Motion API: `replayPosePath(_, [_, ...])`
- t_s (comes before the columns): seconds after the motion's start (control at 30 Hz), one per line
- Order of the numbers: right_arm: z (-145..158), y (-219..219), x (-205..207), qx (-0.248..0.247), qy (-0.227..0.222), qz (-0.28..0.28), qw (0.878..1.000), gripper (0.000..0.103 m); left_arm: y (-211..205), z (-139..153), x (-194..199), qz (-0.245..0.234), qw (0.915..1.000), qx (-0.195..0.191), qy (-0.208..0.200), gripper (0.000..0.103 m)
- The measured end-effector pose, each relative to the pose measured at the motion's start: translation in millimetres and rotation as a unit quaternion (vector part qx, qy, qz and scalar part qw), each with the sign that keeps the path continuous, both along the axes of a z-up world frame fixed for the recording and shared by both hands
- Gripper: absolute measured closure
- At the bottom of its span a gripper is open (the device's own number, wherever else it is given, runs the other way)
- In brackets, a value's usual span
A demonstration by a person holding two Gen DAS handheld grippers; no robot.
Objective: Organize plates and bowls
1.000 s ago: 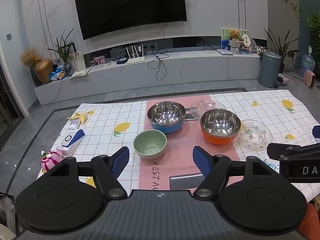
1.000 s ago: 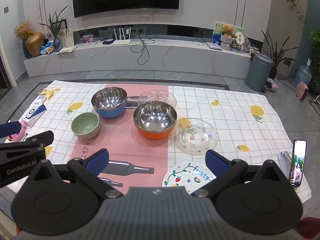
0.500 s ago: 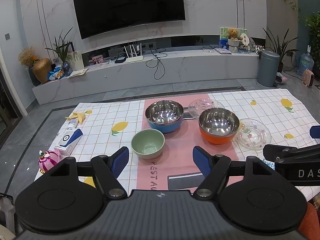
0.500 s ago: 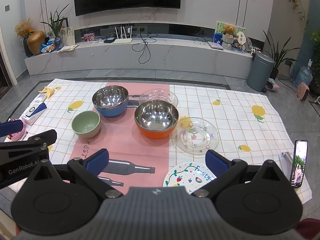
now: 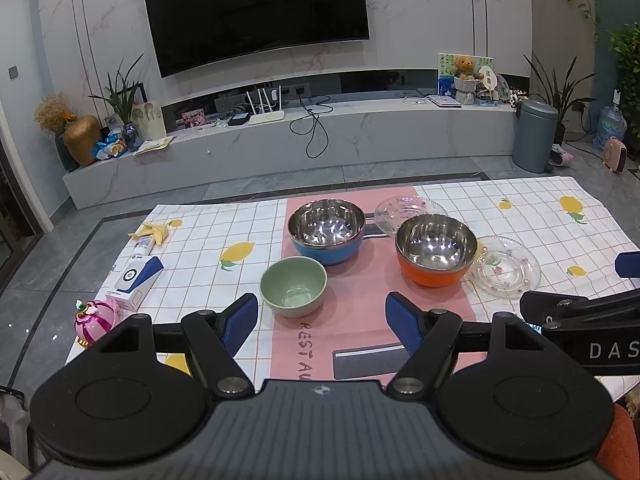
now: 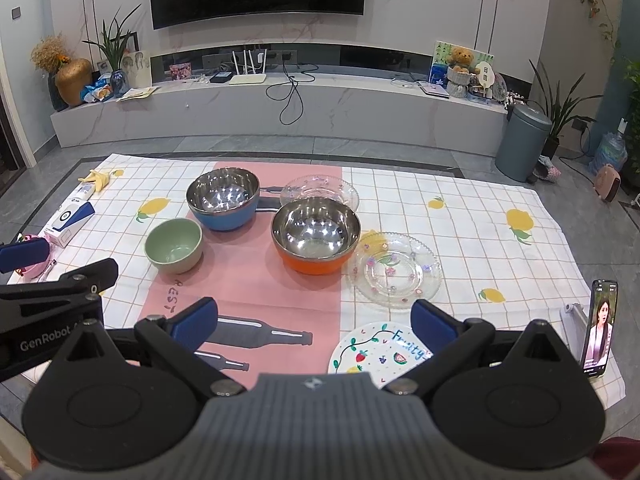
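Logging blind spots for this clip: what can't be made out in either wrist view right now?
- Painted fruit plate: right wrist view, near edge hidden by the right gripper; absent from the left wrist view.
- Far glass plate: near rim covered by the orange bowl in both views.
- White and blue box: print too small to read.
- Phone: bottom cut off by the gripper body.
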State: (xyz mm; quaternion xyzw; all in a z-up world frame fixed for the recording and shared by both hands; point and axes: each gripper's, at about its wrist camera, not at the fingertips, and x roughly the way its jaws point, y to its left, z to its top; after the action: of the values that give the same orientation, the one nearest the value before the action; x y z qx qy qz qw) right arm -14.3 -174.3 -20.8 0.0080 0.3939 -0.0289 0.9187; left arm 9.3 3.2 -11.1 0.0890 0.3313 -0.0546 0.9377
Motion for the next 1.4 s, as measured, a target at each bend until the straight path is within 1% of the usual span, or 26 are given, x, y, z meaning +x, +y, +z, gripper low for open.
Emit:
replayPosePath(0.43, [-3.1,3.2,1.7,0.001,0.002,0.003,1.0,0.002,1.4,-3.2,-0.9,0.002,1.0,-0.001,0.0,0.017])
replayPosePath(0.8, [-2.6,-1.8,2.1,0.003,0.003,0.003,1.0,0.003,0.8,-0.9,-0.1,0.001,1.0,0.0,0.0,0.017])
replayPosePath(1.4, [-2.0,1.9,2.7,-0.002,0.006,0.009,1.0,0.002,-2.2,2.1,0.9,-0.001,1.0,0.001,0.003,0.017])
